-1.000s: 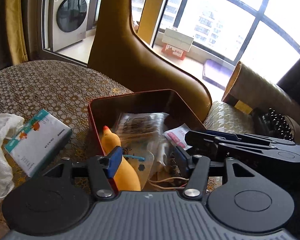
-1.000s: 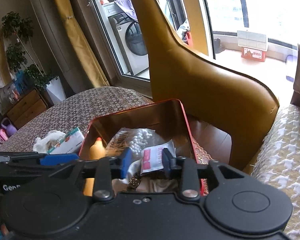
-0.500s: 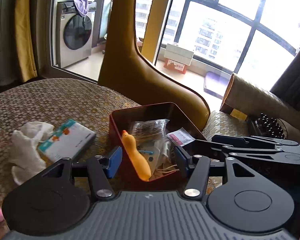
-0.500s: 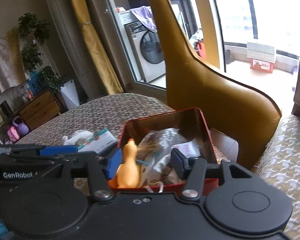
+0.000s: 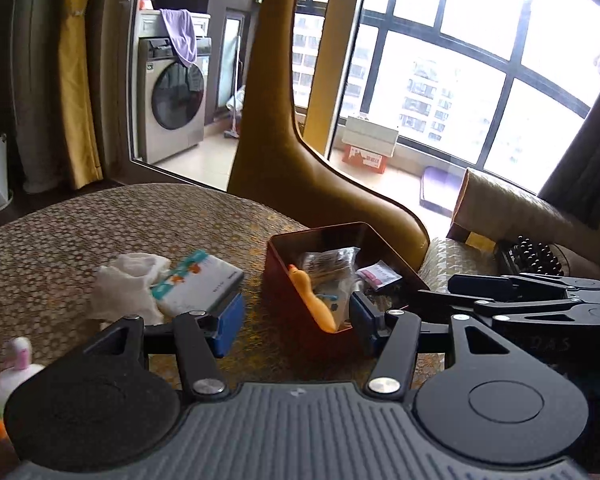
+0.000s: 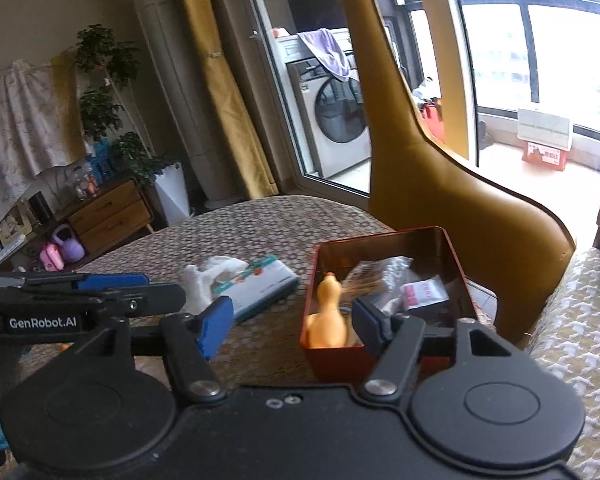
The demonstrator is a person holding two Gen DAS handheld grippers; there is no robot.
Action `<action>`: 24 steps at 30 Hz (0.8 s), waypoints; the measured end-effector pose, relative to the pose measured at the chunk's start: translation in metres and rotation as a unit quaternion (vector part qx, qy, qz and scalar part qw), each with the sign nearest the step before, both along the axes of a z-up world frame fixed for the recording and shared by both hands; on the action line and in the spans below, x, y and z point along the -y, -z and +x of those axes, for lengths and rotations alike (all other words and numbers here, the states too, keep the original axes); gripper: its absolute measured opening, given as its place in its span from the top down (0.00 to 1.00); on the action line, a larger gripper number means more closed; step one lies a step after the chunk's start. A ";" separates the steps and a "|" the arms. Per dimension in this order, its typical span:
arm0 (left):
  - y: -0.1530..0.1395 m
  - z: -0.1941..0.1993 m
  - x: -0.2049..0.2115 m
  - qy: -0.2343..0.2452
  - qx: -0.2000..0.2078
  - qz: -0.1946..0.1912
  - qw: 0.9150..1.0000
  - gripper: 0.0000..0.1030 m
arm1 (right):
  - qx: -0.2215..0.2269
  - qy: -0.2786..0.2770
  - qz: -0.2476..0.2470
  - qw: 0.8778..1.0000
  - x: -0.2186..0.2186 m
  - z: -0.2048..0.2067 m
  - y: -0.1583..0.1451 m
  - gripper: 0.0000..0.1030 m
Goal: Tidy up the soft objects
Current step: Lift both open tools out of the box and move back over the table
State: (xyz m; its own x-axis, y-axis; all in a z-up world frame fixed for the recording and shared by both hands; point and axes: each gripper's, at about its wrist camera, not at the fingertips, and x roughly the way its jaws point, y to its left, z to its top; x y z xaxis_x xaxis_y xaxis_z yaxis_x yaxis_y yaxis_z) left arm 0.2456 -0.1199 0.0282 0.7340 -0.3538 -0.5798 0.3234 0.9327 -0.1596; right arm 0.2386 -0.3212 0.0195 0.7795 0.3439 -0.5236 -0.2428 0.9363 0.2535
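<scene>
Both grippers hang above the table w/ nothing in them. Left gripper (image 5: 294, 326), lower centre of its view: jaws about half open, empty. Right gripper (image 6: 292, 326): jaws have just been opening, now a bit wider than half, nothing between the pads.

Red tin box (image 5: 284, 276) sits centre-right on the patterned tablecloth (image 5: 100, 232). Inside: orange rubber duck (image 6: 327, 312) against the left wall, clear plastic bags (image 5: 332, 264) and a small red-and-white sachet (image 6: 422, 292) to its right.

Left of the tin, apart from it: tissue pack (image 5: 198, 284), white cloth (image 5: 128, 284) touching its left end. Small plush toy (image 5: 8, 372) at far lower-left edge, blurred. Mustard chair (image 5: 284, 160) behind the tin.
</scene>
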 end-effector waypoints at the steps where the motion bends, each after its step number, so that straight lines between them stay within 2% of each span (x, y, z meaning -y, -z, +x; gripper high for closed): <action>1: -0.002 -0.004 -0.005 -0.003 0.001 0.001 1.000 0.45 | 0.003 -0.003 0.000 1.000 -0.004 -0.003 -0.002 0.34; 4: -0.005 -0.016 -0.018 -0.009 0.006 0.003 1.000 0.45 | 0.008 -0.014 -0.003 1.000 -0.015 -0.013 -0.006 0.32; 7: -0.006 -0.028 -0.031 -0.017 0.012 0.009 1.000 0.32 | 0.012 -0.027 -0.008 1.000 -0.028 -0.022 -0.008 0.27; 13: -0.008 -0.047 -0.058 -0.026 0.023 0.020 0.999 0.29 | 0.016 -0.047 -0.004 0.999 -0.049 -0.035 -0.011 0.18; 16: -0.008 -0.056 -0.072 -0.036 0.029 0.024 0.999 0.17 | 0.015 -0.056 -0.002 0.998 -0.059 -0.038 -0.010 0.15; 21: -0.002 -0.066 -0.099 -0.058 0.023 0.024 0.998 0.16 | 0.013 -0.070 -0.001 0.997 -0.075 -0.042 -0.008 0.07; 24: 0.005 -0.069 -0.116 -0.076 0.018 0.022 0.997 0.10 | 0.011 -0.074 -0.004 0.997 -0.085 -0.040 -0.006 0.02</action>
